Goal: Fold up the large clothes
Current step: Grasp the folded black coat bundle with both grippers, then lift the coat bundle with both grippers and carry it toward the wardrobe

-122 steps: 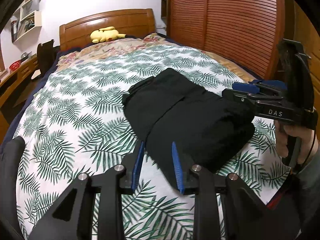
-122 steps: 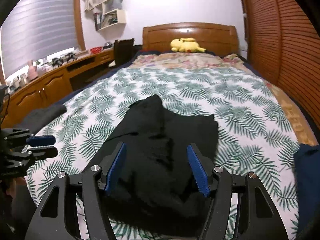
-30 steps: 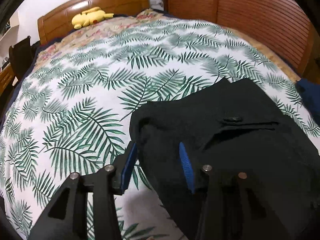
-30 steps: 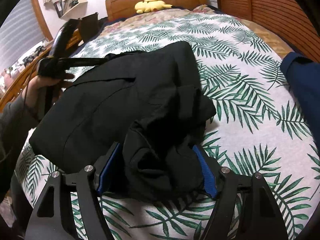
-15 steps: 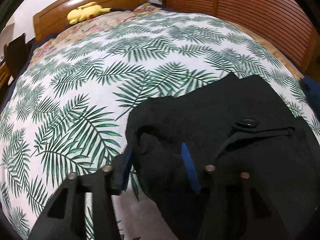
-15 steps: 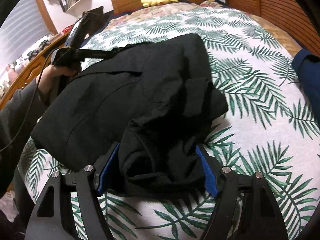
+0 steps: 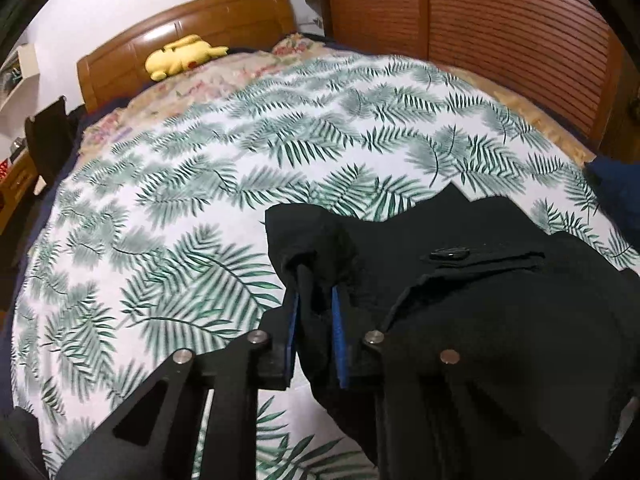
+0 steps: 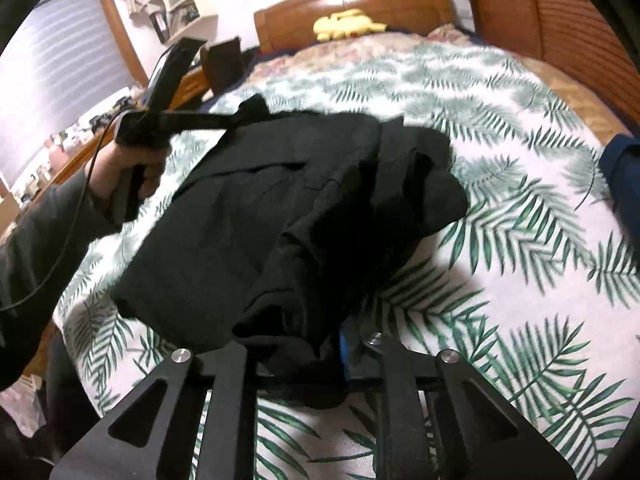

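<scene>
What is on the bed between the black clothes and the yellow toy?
Only bare leaf-print bedspread, then flowery bedding near the yellow toy. Nothing else lies past the black clothes; the left wrist view shows that.

Dim, warm indoor light fills both fisheye views, which bow and darken at the corners. Glare streaks the wooden headboard. The palm-leaf bedspread below the headboard smears with motion blur; the black garment shows almost no detail.
</scene>
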`<state>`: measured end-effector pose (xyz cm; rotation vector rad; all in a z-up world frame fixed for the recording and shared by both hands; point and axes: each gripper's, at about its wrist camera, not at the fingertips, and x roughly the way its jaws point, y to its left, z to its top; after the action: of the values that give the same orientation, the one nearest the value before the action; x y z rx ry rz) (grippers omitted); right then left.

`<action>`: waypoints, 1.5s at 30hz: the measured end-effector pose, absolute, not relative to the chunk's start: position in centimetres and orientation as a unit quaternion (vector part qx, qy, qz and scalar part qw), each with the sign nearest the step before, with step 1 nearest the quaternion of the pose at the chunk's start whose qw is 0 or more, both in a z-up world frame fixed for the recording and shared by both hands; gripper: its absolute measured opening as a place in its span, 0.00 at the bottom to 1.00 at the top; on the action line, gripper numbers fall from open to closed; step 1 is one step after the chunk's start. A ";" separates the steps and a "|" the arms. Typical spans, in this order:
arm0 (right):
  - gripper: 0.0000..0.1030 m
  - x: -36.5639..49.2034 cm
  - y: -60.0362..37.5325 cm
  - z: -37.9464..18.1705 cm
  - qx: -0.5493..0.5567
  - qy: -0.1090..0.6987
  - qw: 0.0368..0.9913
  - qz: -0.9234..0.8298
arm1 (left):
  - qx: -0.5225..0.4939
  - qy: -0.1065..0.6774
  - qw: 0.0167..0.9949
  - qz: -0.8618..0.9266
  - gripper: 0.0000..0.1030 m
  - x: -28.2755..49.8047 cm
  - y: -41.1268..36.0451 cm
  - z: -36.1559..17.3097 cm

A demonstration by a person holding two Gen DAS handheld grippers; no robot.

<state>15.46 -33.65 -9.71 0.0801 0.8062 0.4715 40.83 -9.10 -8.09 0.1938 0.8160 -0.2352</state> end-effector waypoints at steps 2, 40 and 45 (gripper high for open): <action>0.11 15.2 -33.8 -8.9 0.040 0.373 0.898 0.228 | 0.094 0.385 0.912 -0.111 0.11 40.1 -8.9 -7.1; 0.09 2.4 -56.6 11.3 -0.112 0.201 0.972 -0.054 | 0.115 0.214 0.927 -0.286 0.08 31.9 -40.2 11.4; 0.09 1.2 -60.5 10.0 -0.095 0.214 0.968 -0.093 | 0.103 0.221 0.918 -0.312 0.08 32.2 -44.9 10.2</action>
<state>1.24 -60.50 9.99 -0.1924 0.4319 -0.1884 32.15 -44.94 10.24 0.2123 0.4546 -0.6421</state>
